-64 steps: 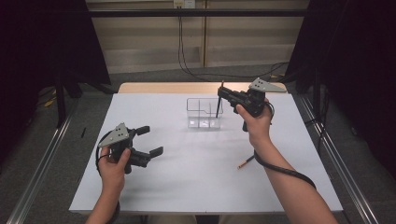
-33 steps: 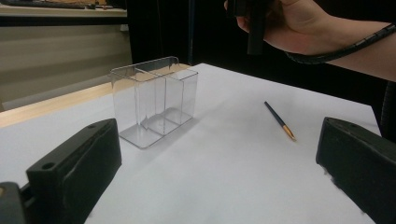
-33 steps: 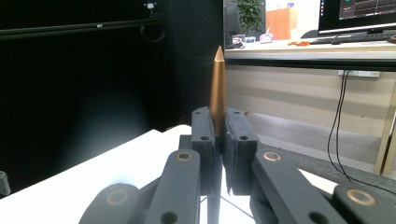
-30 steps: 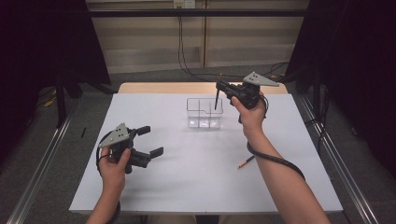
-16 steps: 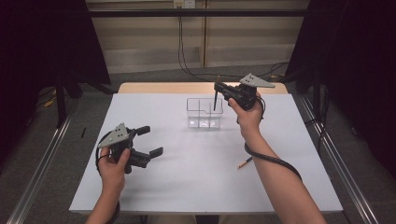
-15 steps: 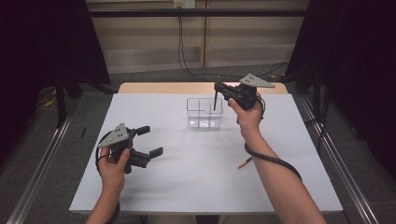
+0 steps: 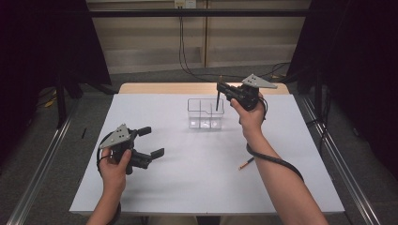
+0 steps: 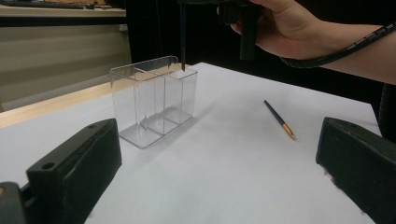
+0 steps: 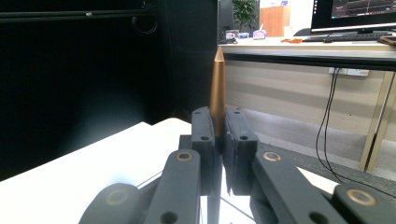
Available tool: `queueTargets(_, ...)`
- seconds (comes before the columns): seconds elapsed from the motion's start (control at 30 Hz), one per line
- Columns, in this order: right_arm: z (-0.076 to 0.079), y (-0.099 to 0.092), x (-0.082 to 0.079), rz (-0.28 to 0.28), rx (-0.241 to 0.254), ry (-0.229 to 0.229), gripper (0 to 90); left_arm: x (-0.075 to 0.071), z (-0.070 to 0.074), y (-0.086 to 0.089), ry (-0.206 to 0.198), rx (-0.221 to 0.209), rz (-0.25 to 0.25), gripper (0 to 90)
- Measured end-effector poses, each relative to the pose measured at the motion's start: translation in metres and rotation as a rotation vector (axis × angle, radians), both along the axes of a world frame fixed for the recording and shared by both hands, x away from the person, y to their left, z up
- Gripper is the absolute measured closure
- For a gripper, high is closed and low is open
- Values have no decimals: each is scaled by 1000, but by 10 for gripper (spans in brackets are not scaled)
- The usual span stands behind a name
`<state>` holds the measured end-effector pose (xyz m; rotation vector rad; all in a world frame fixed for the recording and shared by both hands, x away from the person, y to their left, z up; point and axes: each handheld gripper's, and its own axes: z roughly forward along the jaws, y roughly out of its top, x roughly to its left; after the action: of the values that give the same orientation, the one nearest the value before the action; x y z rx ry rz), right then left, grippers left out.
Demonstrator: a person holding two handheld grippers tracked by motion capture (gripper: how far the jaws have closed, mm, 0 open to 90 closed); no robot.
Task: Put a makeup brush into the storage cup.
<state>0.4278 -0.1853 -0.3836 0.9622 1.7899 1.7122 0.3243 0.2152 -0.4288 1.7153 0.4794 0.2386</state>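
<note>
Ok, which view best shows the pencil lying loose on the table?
The left gripper view: the loose pencil lies in plain sight on the white table, dark shaft and orange tip both distinct. The high view has it small, beside the right forearm's cable.

I saw a white table (image 7: 155, 187) on grey floor (image 7: 47, 140), black curtains (image 7: 42, 42) at both sides and a pale panelled wall (image 7: 141, 33) with hanging cables (image 7: 183, 47) behind; farther off stood a desk (image 9: 317, 46) bearing a monitor (image 9: 355, 11).
</note>
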Motion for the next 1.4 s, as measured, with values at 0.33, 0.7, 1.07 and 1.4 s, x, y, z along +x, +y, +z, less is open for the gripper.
queueTargets(0.33, -6, 0, 2, -2, -6, 6, 842, 0, 0, 0, 0, 1, 2, 1)
queueTargets(0.7, -12, -2, 1, -5, -16, 13, 842, 1, 0, 1, -2, 6, 0, 1)
queueTargets(1.07, -15, -4, 0, 0, -21, 14, 842, 0, 0, 1, -3, 9, 0, 1)
queueTargets(1.4, -21, -4, -1, 7, -28, 14, 841, 1, 0, 0, -5, 11, 3, 1)
